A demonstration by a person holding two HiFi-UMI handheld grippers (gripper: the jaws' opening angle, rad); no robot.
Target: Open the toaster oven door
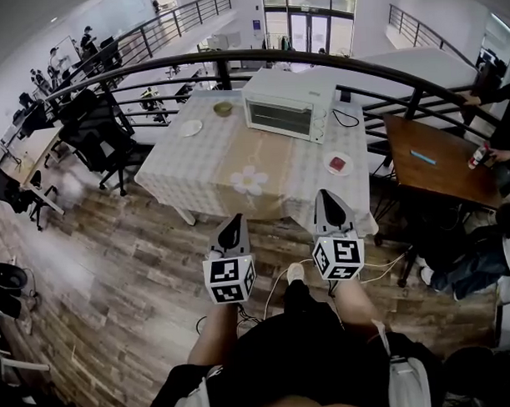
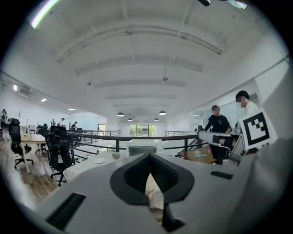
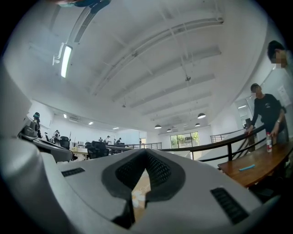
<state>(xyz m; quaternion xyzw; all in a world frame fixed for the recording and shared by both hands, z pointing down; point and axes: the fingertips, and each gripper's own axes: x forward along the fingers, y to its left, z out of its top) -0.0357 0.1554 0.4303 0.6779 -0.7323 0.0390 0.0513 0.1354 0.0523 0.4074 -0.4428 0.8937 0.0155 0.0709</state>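
Observation:
The white toaster oven (image 1: 287, 105) stands at the far side of the cloth-covered table (image 1: 200, 171), its glass door closed. In the left gripper view the toaster oven (image 2: 143, 147) shows small, straight ahead past the jaws. Both grippers hang in the air short of the table's near edge, well away from the oven. My left gripper (image 1: 232, 227) is shut with nothing between its jaws, and so is my right gripper (image 1: 327, 201). In each gripper view the jaw tips meet, left gripper (image 2: 149, 158) and right gripper (image 3: 146, 156).
On the table lie a white plate (image 1: 190, 127), a small bowl (image 1: 223, 109) and a plate with something red (image 1: 339, 164). A black railing (image 1: 233, 59) runs behind it. A wooden table (image 1: 437, 163) with people stands right, office chairs (image 1: 98, 133) left.

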